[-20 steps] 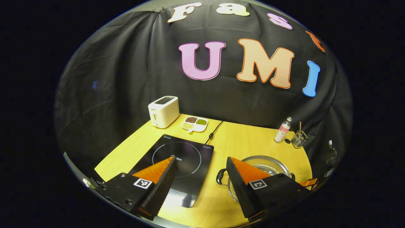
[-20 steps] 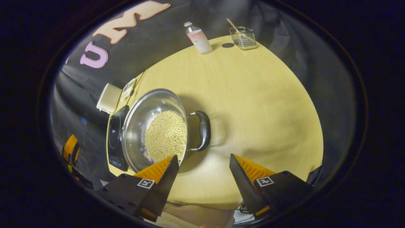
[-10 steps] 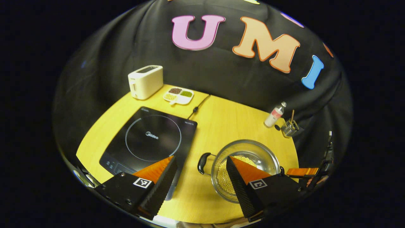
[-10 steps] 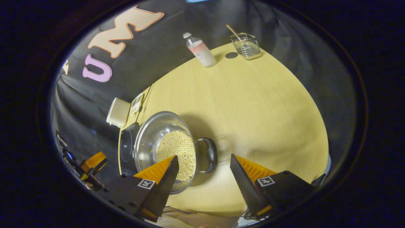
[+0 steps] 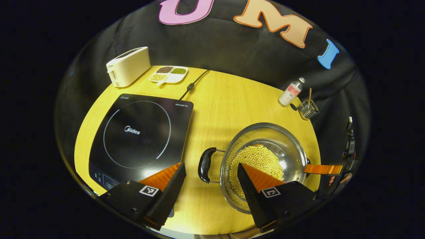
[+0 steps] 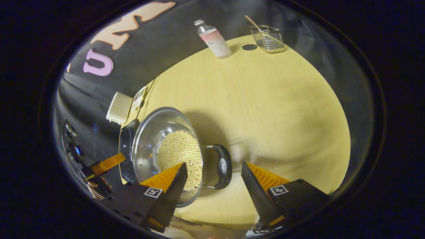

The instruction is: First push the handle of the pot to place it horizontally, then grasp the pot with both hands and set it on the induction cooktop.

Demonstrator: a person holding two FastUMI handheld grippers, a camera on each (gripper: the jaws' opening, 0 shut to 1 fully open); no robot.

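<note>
The pot [image 5: 265, 162] sat on the yellow table [image 5: 225, 99], to the right of the cooktop [image 5: 139, 132] and apart from it, a wide shiny steel bowl shape with pale round beans [image 5: 259, 162] heaped across its bottom. In the left gripper view its near handle [image 5: 205, 165], a dark curved loop on two thin metal stems, stuck out level toward the cooktop, and the left gripper [image 5: 211, 176] hung above the table with jaws wide, that handle lying in the gap between the two fingers and neither finger touching it; the right-hand finger covered part of the pot's front rim. At the pot's far side a second gripper's finger reached in from the right edge, close to the pot's other handle, though contact could not be told there. In the right gripper view the pot [image 6: 166, 149] appeared tilted by the lens, beans [image 6: 181, 159] piled on the side nearest its handle [image 6: 221, 166], which again stood out level. The right gripper [image 6: 214, 174] was wide open as well, the handle sitting just ahead of the gap and gripped by nothing. The cooktop [image 6: 126, 149] peeked out behind the pot's left rim. Along the table's back edge stood a toaster [image 5: 127, 66], a divided dish [image 5: 168, 73] of grains, a cord [image 5: 194, 84] running to the cooktop, a bottle [image 5: 290, 93] and a wire holder [image 5: 307, 109].
</note>
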